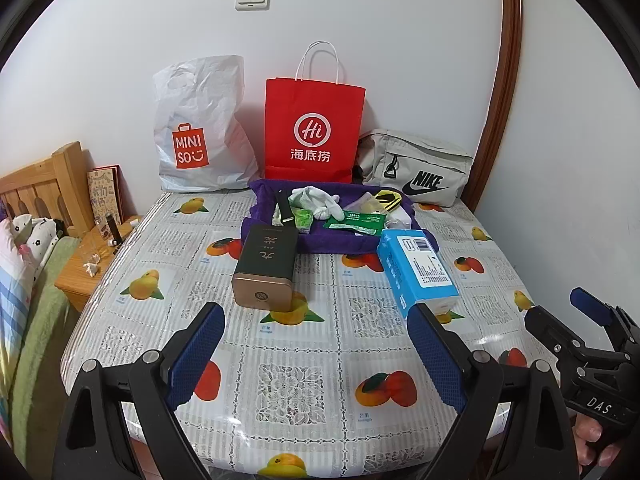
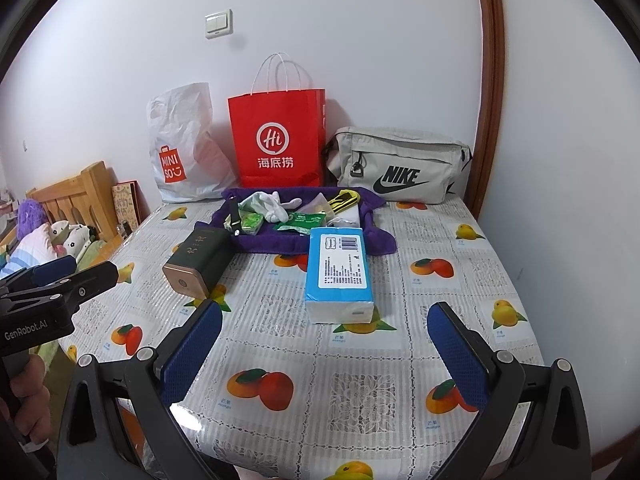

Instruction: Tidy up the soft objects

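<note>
Left tongs [image 1: 316,336] wide, empty | right tongs [image 2: 326,334] wide, empty | tissue pack [image 2: 340,272] just beyond both

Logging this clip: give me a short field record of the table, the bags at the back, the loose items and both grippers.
surface: table with fruit-print cover
back row, left to right: white plastic bag, red paper bag, grey pouch
tray: purple cloth holding small items
loose items: dark tin, blue tissue pack
left gripper: open, empty
right gripper: open, empty
</note>
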A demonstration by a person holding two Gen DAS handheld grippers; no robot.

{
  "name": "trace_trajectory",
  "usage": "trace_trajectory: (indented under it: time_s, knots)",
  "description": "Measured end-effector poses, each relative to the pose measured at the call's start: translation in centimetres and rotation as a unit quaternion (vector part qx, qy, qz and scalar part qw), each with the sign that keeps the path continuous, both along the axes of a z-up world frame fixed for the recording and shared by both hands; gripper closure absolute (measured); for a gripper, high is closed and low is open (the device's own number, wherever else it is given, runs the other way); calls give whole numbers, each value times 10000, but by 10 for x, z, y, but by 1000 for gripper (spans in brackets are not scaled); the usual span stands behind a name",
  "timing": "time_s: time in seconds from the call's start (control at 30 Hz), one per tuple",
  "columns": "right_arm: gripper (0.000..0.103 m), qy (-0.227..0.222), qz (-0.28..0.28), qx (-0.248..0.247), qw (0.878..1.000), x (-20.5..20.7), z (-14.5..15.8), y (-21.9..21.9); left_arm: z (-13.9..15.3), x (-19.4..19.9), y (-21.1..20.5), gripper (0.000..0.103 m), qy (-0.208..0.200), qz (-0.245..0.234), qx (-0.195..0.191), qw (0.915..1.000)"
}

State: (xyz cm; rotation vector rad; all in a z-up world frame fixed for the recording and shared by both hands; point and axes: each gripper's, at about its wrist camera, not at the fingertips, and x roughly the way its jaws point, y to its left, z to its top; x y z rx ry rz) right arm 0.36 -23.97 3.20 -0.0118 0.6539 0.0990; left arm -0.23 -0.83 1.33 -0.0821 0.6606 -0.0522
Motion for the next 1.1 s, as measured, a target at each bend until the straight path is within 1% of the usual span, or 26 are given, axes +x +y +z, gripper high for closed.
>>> trace_trajectory:
  time_s: [0.8, 1.1]
  knots:
    - [2, 58, 31, 28, 10000, 7, -6, 5, 1, 2, 2, 10, 24, 57, 3, 10000]
    - [2, 116, 32, 30, 9999, 12, -13, 7, -11, 14, 5, 10, 90, 52, 17, 9999]
